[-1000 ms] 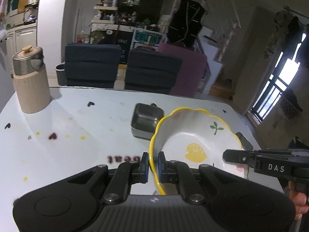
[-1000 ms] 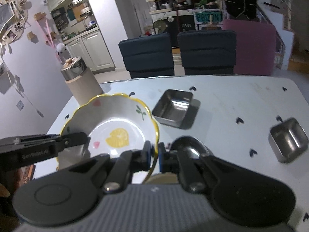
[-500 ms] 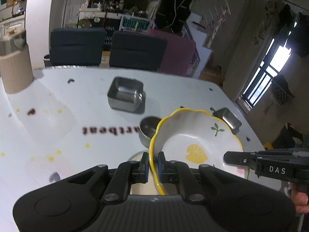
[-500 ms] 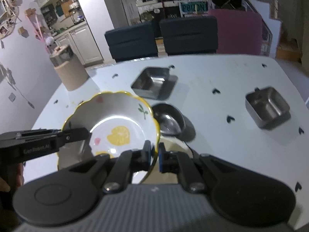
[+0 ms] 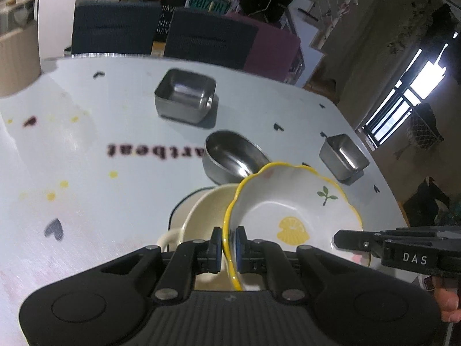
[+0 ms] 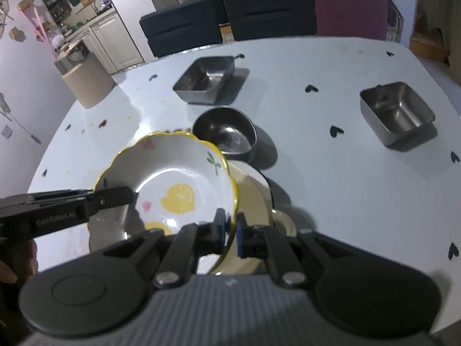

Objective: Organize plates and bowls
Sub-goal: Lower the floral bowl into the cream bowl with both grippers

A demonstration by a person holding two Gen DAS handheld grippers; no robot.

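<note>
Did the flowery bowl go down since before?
Yes. The flowery bowl, pinched by both grippers, came down toward the table; it now hangs just over the cream dish.

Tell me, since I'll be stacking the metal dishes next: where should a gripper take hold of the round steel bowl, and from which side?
Grip the round steel bowl by its thin upright rim, one finger inside and one outside, coming down from above. Its nearer edge lies behind the held scalloped plate, so the exposed far or right rim looks the easier approach.

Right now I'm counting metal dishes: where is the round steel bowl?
The round steel bowl sits mid-table, just beyond the cream plate, nearer than the square steel tray.
</note>
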